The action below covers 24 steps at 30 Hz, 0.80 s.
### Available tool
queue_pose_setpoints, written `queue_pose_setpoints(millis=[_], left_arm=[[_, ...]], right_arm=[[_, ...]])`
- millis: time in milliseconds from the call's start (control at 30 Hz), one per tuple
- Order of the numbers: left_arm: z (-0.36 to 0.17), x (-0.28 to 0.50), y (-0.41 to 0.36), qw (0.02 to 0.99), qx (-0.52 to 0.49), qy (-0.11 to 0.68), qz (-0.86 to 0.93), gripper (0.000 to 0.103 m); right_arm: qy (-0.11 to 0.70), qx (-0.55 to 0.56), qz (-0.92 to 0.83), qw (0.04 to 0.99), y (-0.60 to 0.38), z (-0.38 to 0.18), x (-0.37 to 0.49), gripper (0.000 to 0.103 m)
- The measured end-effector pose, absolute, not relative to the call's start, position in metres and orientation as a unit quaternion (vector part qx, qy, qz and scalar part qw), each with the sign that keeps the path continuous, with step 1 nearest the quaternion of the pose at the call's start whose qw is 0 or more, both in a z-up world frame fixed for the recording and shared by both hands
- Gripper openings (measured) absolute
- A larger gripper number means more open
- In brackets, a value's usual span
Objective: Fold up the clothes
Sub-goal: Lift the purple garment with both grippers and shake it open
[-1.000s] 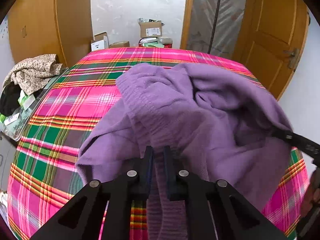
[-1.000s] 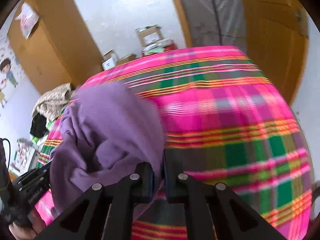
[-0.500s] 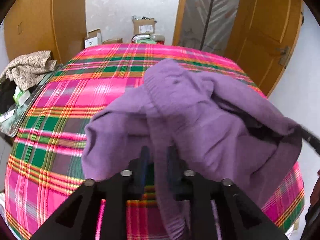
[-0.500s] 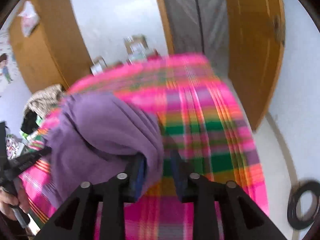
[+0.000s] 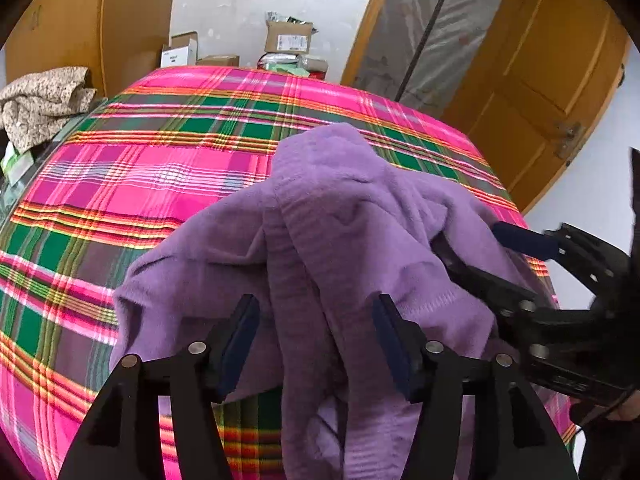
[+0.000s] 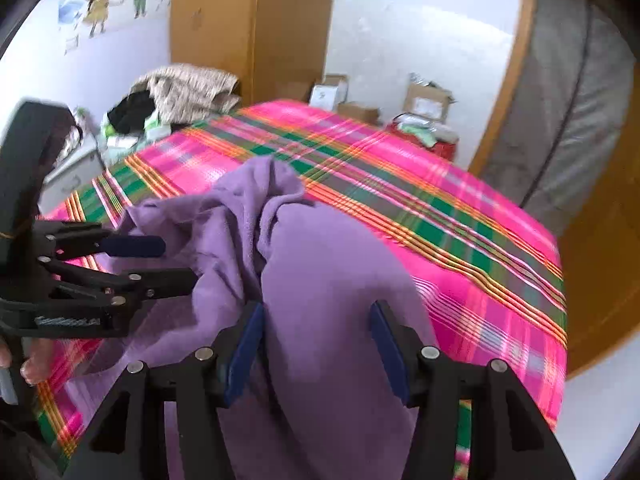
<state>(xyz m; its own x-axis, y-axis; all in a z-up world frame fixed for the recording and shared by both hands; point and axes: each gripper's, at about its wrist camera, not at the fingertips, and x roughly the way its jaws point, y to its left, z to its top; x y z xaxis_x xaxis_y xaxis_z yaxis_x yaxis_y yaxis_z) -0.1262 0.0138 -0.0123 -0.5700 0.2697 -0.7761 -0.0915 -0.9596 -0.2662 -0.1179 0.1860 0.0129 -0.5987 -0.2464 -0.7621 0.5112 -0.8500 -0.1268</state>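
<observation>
A purple knit garment [image 5: 340, 240] lies bunched near the front edge of a table covered with a pink, green and orange plaid cloth [image 5: 160, 168]. My left gripper [image 5: 316, 332] is open, its jaws spread on either side of a hanging fold of the garment. My right gripper [image 6: 316, 340] is open too, with purple fabric [image 6: 320, 280] lying between its jaws. The right gripper also shows in the left wrist view [image 5: 520, 264] at the garment's right side. The left gripper shows in the right wrist view [image 6: 160, 260] at the garment's left side.
A pile of beige and dark clothes [image 5: 40, 100] sits on a tray left of the table. Cardboard boxes [image 5: 288, 40] stand against the white back wall. Wooden doors [image 5: 540, 100] and a wrapped mattress [image 6: 560, 120] are on the right. The plaid cloth beyond the garment is bare.
Both grippers were shut on the purple garment and have opened. The garment has dropped into a bunched heap. The right wrist view has swung to the left.
</observation>
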Motion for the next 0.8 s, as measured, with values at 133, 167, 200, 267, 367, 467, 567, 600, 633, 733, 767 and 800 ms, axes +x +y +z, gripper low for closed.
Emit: queue_pose_setpoints(millis=[133, 167, 200, 267, 367, 467, 567, 600, 633, 733, 767, 800], left_arm=[[-0.016, -0.138, 0.02, 0.112, -0.459, -0.101, 0.876, 0.061], [-0.017, -0.14, 0.021, 0.114, -0.459, -0.101, 0.875, 0.058], [-0.018, -0.142, 0.023, 0.115, -0.459, -0.101, 0.875, 0.049], [-0.019, -0.145, 0.026, 0.117, -0.46, -0.101, 0.875, 0.031], [-0.017, -0.145, 0.028, 0.122, -0.453, -0.101, 0.877, 0.012], [-0.008, -0.144, 0.019, 0.112, -0.437, -0.105, 0.886, 0.0], [0.004, -0.141, 0.002, 0.095, -0.419, -0.118, 0.895, 0.0], [0.008, -0.14, -0.005, 0.091, -0.412, -0.122, 0.898, 0.0], [0.011, -0.138, -0.009, 0.089, -0.408, -0.124, 0.9, 0.0], [0.019, -0.131, -0.017, 0.094, -0.399, -0.125, 0.903, 0.0], [0.018, -0.129, -0.015, 0.108, -0.401, -0.125, 0.901, 0.0], [0.018, -0.126, -0.013, 0.121, -0.403, -0.126, 0.899, 0.0]], right_arm=[[0.16, 0.422, -0.867, 0.211, 0.186, 0.001, -0.144, 0.046], [0.156, 0.429, -0.866, 0.205, 0.189, 0.0, -0.149, 0.03], [0.149, 0.432, -0.867, 0.199, 0.19, -0.001, -0.152, 0.023], [0.127, 0.432, -0.872, 0.194, 0.196, 0.003, -0.156, 0.016], [0.108, 0.421, -0.88, 0.19, 0.206, 0.008, -0.156, 0.012], [0.063, 0.402, -0.897, 0.172, 0.228, 0.022, -0.161, 0.011], [0.015, 0.378, -0.916, 0.134, 0.261, 0.041, -0.159, 0.011], [-0.007, 0.369, -0.922, 0.114, 0.277, 0.048, -0.157, 0.011], [-0.025, 0.361, -0.927, 0.094, 0.292, 0.052, -0.155, 0.011], [-0.071, 0.346, -0.935, 0.023, 0.341, 0.059, -0.138, 0.011], [-0.084, 0.345, -0.935, 0.001, 0.356, 0.057, -0.131, 0.011], [-0.087, 0.346, -0.934, -0.009, 0.364, 0.055, -0.126, 0.011]])
